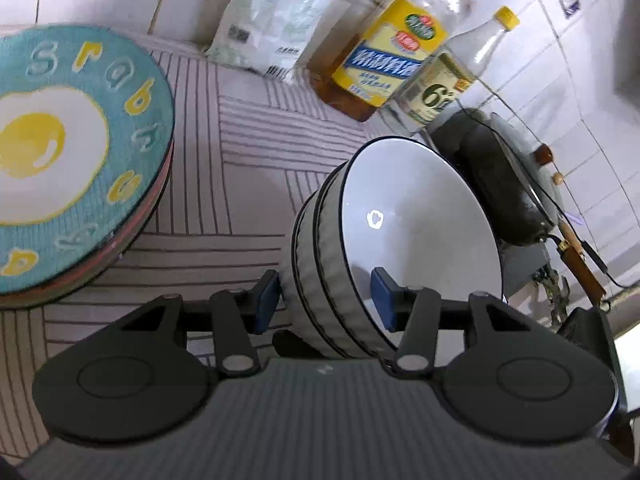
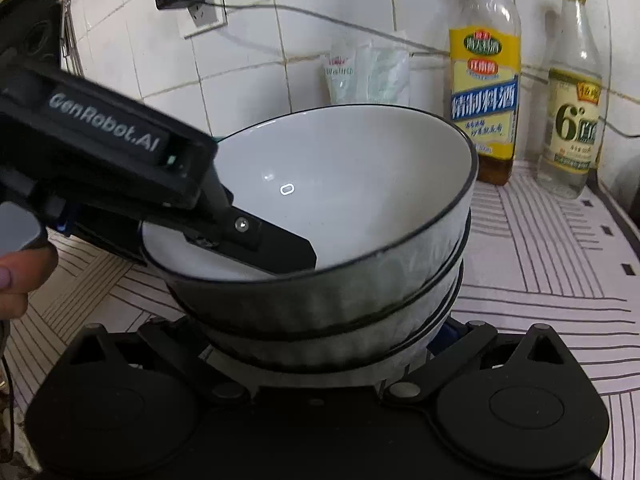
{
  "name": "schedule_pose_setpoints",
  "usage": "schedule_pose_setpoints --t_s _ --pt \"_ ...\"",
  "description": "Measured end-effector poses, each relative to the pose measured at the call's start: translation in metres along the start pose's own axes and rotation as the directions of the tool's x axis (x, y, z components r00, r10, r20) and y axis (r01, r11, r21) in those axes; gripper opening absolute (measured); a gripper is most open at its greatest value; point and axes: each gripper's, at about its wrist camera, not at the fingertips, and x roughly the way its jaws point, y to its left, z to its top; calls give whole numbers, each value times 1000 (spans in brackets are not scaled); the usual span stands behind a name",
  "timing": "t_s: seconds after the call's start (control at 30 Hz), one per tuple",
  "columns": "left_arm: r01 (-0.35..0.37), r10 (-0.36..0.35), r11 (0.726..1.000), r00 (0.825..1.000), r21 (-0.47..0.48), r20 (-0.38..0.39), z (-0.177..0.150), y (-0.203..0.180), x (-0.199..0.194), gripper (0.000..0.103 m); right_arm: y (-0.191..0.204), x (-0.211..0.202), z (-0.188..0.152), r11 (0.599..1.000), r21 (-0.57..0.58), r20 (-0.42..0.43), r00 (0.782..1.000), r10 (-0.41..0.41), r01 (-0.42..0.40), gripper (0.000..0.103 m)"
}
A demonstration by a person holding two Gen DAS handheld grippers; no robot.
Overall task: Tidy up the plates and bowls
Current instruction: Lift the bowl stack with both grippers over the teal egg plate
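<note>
Bowl stack (image 1: 360, 240) sits on striped counter (image 1: 248, 148), tipped, mouths facing 2 o'clock. Left gripper (image 1: 326, 300) clamps its rim; right gripper (image 2: 328, 344) spread wide around the base. Bottles (image 1: 400, 60) at 12, plates (image 1: 72, 152) at 9.

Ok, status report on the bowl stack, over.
Left gripper clamped across bowl stack wall. Right gripper wide open, straddling the stack's base. Bottles stand close behind.

bowls (image 1: 360, 240) nested right of plates (image 1: 80, 152), 2 bottles (image 1: 392, 52) behind
</note>
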Motion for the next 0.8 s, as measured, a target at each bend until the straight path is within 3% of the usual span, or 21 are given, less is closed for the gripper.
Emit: schedule_pose_setpoints --t_s 0.37,0.6,0.8 --pt "3 -5 998 1000 58 28 19 -2 -81 48 40 -33 27 999 -32 133 991 8 -4 103" --pt "-78 76 997 993 20 92 24 18 -138 49 79 -30 61 992 -93 162 981 105 -91 103" --pt "-150 155 988 980 -46 121 32 53 -157 51 110 -2 78 975 -132 152 969 197 -178 103"
